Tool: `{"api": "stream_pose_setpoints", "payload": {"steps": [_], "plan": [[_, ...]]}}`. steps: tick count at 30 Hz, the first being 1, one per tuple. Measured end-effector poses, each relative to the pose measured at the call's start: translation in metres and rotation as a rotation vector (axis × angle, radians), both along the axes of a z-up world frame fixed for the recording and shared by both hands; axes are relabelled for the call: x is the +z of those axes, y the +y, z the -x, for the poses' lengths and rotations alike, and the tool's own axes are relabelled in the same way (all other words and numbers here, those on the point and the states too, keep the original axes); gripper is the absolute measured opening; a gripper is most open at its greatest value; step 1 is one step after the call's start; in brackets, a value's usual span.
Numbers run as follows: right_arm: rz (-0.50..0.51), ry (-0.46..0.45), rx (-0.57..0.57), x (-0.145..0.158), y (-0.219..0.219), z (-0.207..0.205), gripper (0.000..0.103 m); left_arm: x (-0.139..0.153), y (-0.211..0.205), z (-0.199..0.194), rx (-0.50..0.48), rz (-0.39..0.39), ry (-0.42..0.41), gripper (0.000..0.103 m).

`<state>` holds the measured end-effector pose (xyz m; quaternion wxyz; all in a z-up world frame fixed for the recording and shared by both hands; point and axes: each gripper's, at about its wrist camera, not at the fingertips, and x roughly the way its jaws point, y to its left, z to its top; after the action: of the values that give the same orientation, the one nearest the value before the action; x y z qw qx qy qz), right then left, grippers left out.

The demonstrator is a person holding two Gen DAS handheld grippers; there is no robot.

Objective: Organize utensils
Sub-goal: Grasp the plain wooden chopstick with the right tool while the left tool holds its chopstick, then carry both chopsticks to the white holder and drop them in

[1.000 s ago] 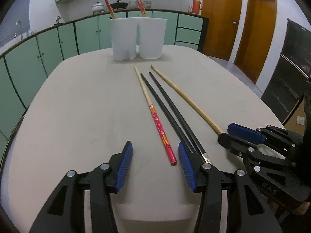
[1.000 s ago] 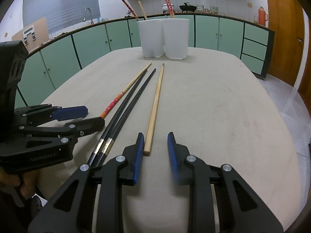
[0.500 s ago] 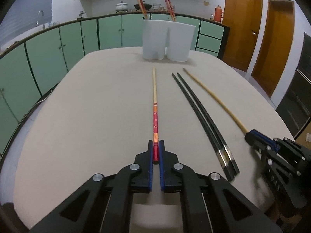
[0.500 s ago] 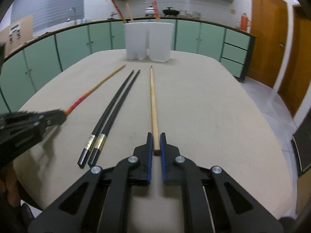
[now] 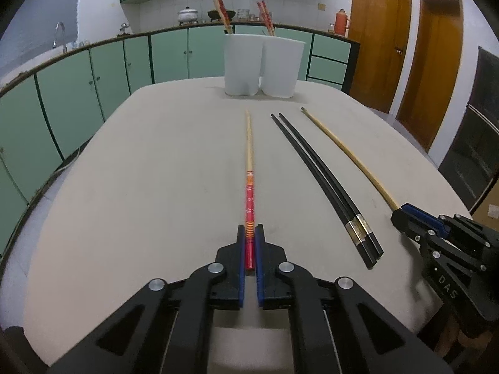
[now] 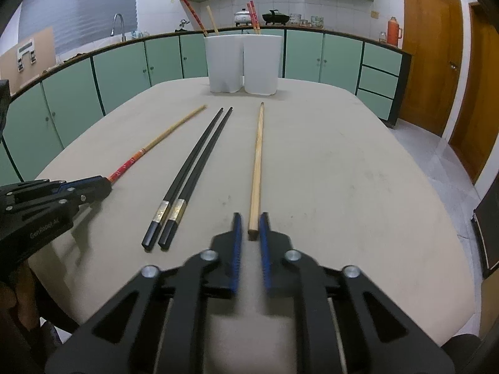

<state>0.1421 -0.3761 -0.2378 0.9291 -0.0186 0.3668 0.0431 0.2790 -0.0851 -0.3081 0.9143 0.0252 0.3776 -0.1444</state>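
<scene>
My left gripper [image 5: 249, 233] is shut on the red end of a red-and-bamboo chopstick [image 5: 249, 168] that lies along the beige table; it also shows in the right wrist view [image 6: 156, 146]. My right gripper [image 6: 250, 221] has its pads slightly apart around the near end of a plain wooden chopstick [image 6: 257, 162], which rests on the table. In the left wrist view the right gripper [image 5: 402, 215] sits at that chopstick's end [image 5: 352, 152]. Two black chopsticks [image 5: 321, 174] [image 6: 193, 168] lie side by side between them.
Two white holders [image 5: 262, 65] [image 6: 243, 62] stand at the table's far edge with several chopsticks upright in them. Green cabinets ring the table. The table edge is just under both grippers.
My left gripper closed on the red chopstick's end and both grippers swung in line with their chopsticks. My right gripper's pads stand slightly wider than half a second ago.
</scene>
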Motion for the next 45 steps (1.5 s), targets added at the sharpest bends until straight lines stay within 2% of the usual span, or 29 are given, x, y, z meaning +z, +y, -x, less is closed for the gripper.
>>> {"api": "stream_pose_setpoints", "payload": {"steps": [4,9,17,24,34,45], "plan": [[-0.047,-0.001,-0.017,0.019,-0.006,0.008,0.006,0.016,0.004,0.005,0.013,0.023,0.029,0.005],[-0.074,-0.058,-0.007,0.058,-0.011,0.031,0.006,0.049,0.012,0.023,0.028,0.051,0.022,0.005],[-0.084,-0.148,0.037,0.122,-0.011,0.042,0.006,0.110,0.021,0.038,0.029,0.050,-0.068,0.005],[-0.038,-0.183,0.109,0.166,-0.003,0.034,0.006,0.152,0.020,0.042,-0.001,0.043,-0.137,0.005],[0.010,-0.162,0.196,0.199,0.003,0.006,0.006,0.177,0.013,0.040,-0.059,0.041,-0.159,0.005],[-0.003,-0.060,0.257,0.220,0.000,-0.031,0.006,0.192,0.004,0.022,-0.133,0.046,-0.122,0.005]]}}
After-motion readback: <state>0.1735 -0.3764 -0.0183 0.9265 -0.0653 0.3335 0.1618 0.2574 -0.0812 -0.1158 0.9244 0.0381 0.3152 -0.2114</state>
